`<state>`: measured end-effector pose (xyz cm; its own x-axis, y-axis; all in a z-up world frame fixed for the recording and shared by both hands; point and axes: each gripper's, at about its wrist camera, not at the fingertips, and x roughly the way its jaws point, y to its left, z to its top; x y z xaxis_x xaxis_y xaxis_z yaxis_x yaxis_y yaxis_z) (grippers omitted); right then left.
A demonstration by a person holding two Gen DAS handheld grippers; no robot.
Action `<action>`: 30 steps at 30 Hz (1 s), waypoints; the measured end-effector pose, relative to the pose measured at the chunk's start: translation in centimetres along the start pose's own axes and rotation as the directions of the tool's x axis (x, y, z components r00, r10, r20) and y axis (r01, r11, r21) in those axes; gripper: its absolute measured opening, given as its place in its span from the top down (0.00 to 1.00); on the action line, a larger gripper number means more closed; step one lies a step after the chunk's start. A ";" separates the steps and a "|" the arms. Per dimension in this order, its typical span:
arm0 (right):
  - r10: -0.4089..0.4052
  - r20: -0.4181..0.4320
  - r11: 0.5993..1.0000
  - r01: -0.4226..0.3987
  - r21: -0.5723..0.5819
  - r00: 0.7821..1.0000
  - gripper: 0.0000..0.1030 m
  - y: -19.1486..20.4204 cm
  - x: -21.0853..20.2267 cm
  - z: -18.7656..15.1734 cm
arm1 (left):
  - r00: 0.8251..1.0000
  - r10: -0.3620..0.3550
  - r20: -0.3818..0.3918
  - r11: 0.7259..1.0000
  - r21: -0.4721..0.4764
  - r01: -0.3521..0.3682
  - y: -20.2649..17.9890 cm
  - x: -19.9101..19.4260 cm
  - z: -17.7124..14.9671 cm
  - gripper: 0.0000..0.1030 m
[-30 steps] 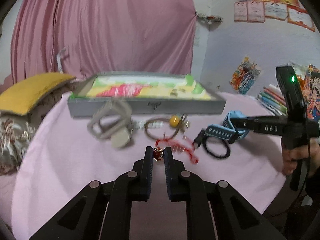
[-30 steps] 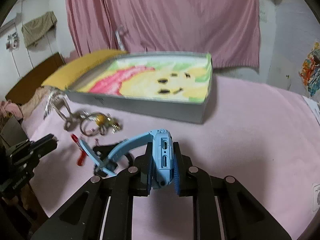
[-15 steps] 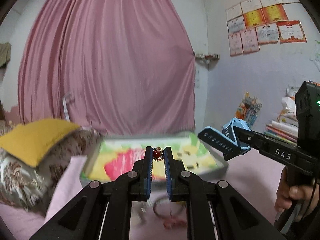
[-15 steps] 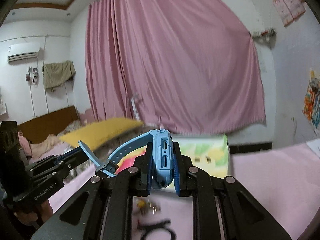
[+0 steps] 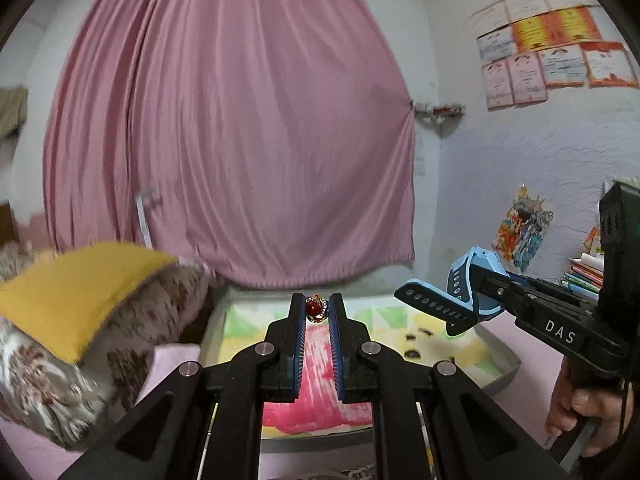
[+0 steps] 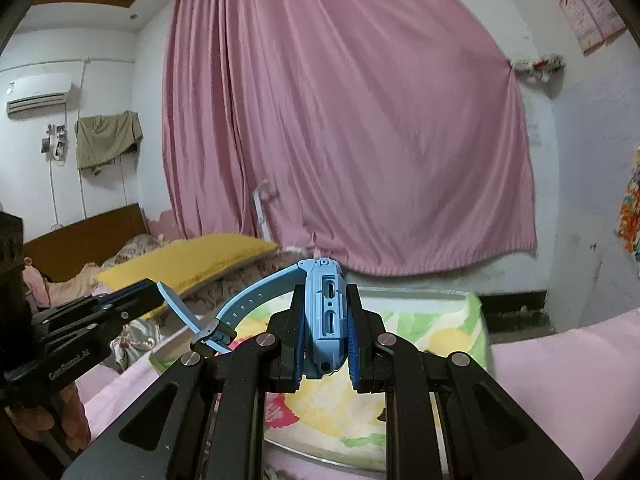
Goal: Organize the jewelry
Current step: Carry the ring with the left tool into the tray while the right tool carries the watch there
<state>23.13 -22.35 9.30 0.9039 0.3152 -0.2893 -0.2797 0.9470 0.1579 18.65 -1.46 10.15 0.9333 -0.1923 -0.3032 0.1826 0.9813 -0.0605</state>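
Note:
My left gripper (image 5: 317, 307) is shut on a small ring with a red stone (image 5: 315, 310), held in the air above the grey box (image 5: 505, 369) with its colourful lining. My right gripper (image 6: 325, 292) is shut on a light blue smartwatch (image 6: 325, 312), whose strap hangs off to the left; it too is above the box (image 6: 476, 300). In the left wrist view the right gripper (image 5: 476, 284) with the watch (image 5: 460, 292) is at the right. In the right wrist view the left gripper (image 6: 154, 290) is at the left.
The box stands on a pink-covered table (image 6: 560, 380). A yellow pillow (image 5: 80, 284) on patterned bedding lies at the left. A pink curtain (image 5: 240, 140) hangs behind. Books (image 5: 584, 276) are stacked at the right by the wall.
Both grippers have lifted off the table with the ring and the watch and moved forward over the box. The loose jewelry on the table has dropped out of view.

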 end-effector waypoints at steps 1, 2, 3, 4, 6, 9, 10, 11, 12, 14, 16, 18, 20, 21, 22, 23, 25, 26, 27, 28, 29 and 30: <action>0.000 -0.016 1.000 0.000 0.005 1.000 0.85 -0.1 0.7 -0.2 | 0.999 -0.001 -0.035 1.000 -0.018 0.001 0.6 0.7 -0.1 0.90; 0.002 -0.043 1.000 -0.002 0.016 0.999 0.85 -0.2 1.6 -0.5 | 0.997 -0.003 -0.079 0.999 -0.043 -0.001 1.2 1.6 -0.2 0.90; 0.002 -0.068 1.000 0.000 0.021 0.998 0.85 -0.3 2.2 -0.7 | 0.993 -0.010 -0.121 0.998 -0.070 0.002 1.8 2.5 -0.4 0.90; -0.001 -0.096 1.000 0.003 0.021 0.995 0.85 -0.5 2.4 -1.0 | 0.987 -0.021 -0.158 0.995 -0.096 0.006 2.5 3.2 -0.7 0.90; -0.012 -0.152 1.000 0.014 0.017 0.988 0.85 -0.7 3.4 -1.4 | 0.974 -0.041 -0.224 0.988 -0.156 0.005 3.9 4.7 -1.5 0.90; -0.002 -0.227 0.999 0.012 0.042 0.974 0.85 -1.7 4.7 -1.9 | 0.947 -0.069 -0.313 0.977 -0.212 0.001 5.3 6.5 -2.7 0.89; 0.003 -0.251 0.999 0.010 0.051 0.968 0.85 -1.8 5.1 -2.1 | 0.940 -0.079 -0.333 0.975 -0.224 0.003 5.6 6.9 -3.0 0.89; 0.004 -0.275 0.999 0.010 0.049 0.961 0.85 -1.9 5.5 -2.4 | 0.932 -0.092 -0.351 0.972 -0.233 0.008 5.8 7.2 -3.3 0.89; 0.003 -0.293 0.999 0.011 0.044 0.956 0.85 -2.0 5.8 -2.7 | 0.925 -0.097 -0.367 0.972 -0.234 0.009 5.7 7.5 -3.6 0.89; 0.005 -0.324 0.999 0.009 0.040 0.946 0.85 -2.2 6.5 -3.3 | 0.918 -0.090 -0.385 0.976 -0.216 0.005 5.6 7.5 -4.1 0.89; 0.007 -0.358 0.999 0.005 0.034 0.934 0.85 -2.3 7.2 -3.8 | 0.912 -0.081 -0.403 0.982 -0.189 0.004 4.9 7.7 -4.2 0.89; 0.006 -0.382 1.000 0.006 0.030 0.924 0.85 -2.0 7.4 -4.2 | 0.903 -0.076 -0.423 0.985 -0.174 0.002 4.9 8.0 -4.4 0.89; 0.012 -0.406 0.999 0.003 0.038 0.914 0.85 -2.1 7.7 -4.6 | 0.890 -0.075 -0.449 0.986 -0.167 -0.001 4.8 8.5 -4.6 0.89; 0.013 -0.412 0.999 0.004 0.039 0.911 0.85 -2.0 7.7 -4.8 | 0.883 -0.078 -0.463 0.986 -0.167 -0.001 4.8 8.8 -4.8 0.89; 0.013 -0.420 0.999 0.005 0.041 0.907 0.85 -2.0 7.9 -4.9 | 0.879 -0.081 -0.471 0.985 -0.170 0.000 4.8 8.9 -4.9 0.89; 0.015 -0.425 0.999 0.004 0.044 0.905 0.85 -2.0 8.0 -5.0 | 0.876 -0.084 -0.476 0.985 -0.172 0.000 4.9 9.0 -5.0 0.89; 0.021 -0.437 0.999 0.002 0.051 0.899 0.84 -2.0 8.2 -5.2 | 0.874 -0.086 -0.479 0.984 -0.176 0.001 4.9 8.9 -5.1 0.89; 0.022 -0.439 0.999 0.002 0.054 0.898 0.84 -1.9 8.1 -5.2 | 0.873 -0.086 -0.479 0.984 -0.176 0.000 5.0 8.9 -5.1 0.89; 0.023 -0.438 0.998 0.002 0.055 0.899 0.83 -1.9 8.1 -5.2 | 0.873 -0.085 -0.481 0.984 -0.176 -0.001 5.0 8.9 -5.2 0.89; 0.023 -0.438 0.998 0.001 0.056 0.899 0.83 -1.9 8.1 -5.2 | 0.872 -0.084 -0.482 0.985 -0.174 -0.001 5.0 8.9 -5.2 0.89; 0.026 -0.436 0.998 0.000 0.059 0.900 0.83 -1.9 8.1 -5.2 | 0.872 -0.083 -0.483 0.985 -0.172 -0.002 4.9 8.8 -5.3 0.89; 0.026 -0.435 0.998 0.000 0.060 0.900 0.81 -1.9 7.9 -5.2 | 0.873 -0.082 -0.481 0.985 -0.172 -0.002 4.9 8.9 -5.3 0.89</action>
<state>29.17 -21.33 1.82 0.6655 0.3355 -0.6667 -0.2600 0.9415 0.2143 26.19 1.66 2.17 0.6506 -0.2490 -0.7174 0.1245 0.9669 -0.2228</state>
